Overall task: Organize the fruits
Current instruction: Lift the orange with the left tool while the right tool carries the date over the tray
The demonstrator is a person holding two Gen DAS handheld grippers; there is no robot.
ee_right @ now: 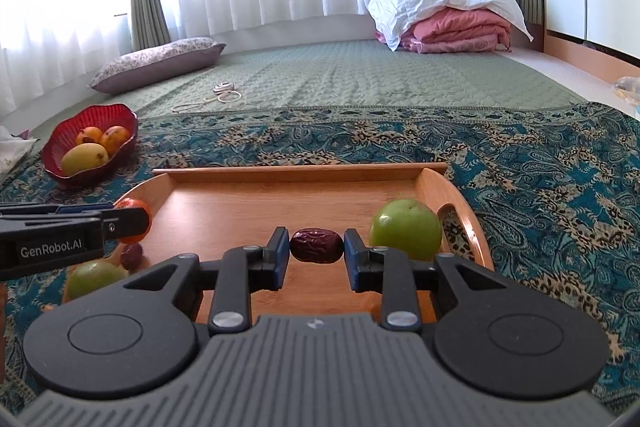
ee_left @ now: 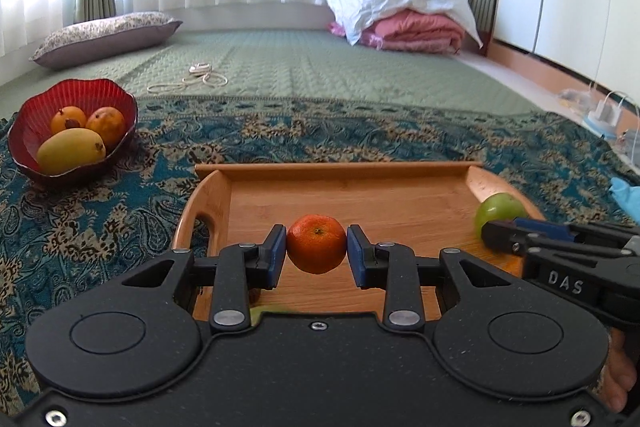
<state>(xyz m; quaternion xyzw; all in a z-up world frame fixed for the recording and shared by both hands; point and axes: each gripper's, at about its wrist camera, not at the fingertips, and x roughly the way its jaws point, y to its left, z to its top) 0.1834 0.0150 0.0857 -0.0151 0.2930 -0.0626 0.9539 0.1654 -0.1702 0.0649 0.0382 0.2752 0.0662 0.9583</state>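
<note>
Left wrist view first: the left gripper (ee_left: 316, 251) has its blue pads pressed on either side of a round orange tangerine (ee_left: 316, 243), gripping it at frame centre above the rectangular wooden tray with cut-out handles (ee_left: 340, 201). At the right edge, the right gripper (ee_left: 494, 231) reaches in, its black tip in front of a round green fruit (ee_left: 498, 211) by the tray's right end. Upper left, a scalloped red glass bowl (ee_left: 36, 115) sits on the teal paisley cloth (ee_left: 100, 227), holding a yellow mango (ee_left: 71, 150) and two orange fruits; whether they touch is hard to judge.

Over to the right wrist view: the right gripper (ee_right: 316, 253) pinches a wrinkled dark-red date (ee_right: 316, 245) between its pads, dead centre, over the wooden tray (ee_right: 248, 203). Just right of it lies the green fruit (ee_right: 405, 229) on the tray near the handle. At the left edge, the left gripper (ee_right: 136, 219) comes in side-on with the tangerine (ee_right: 132, 203) clamped at its tip. Below it, lower left, there's a second date (ee_right: 131, 255) and another green fruit (ee_right: 94, 277). The red bowl (ee_right: 64, 141) shows at the upper left.
</note>
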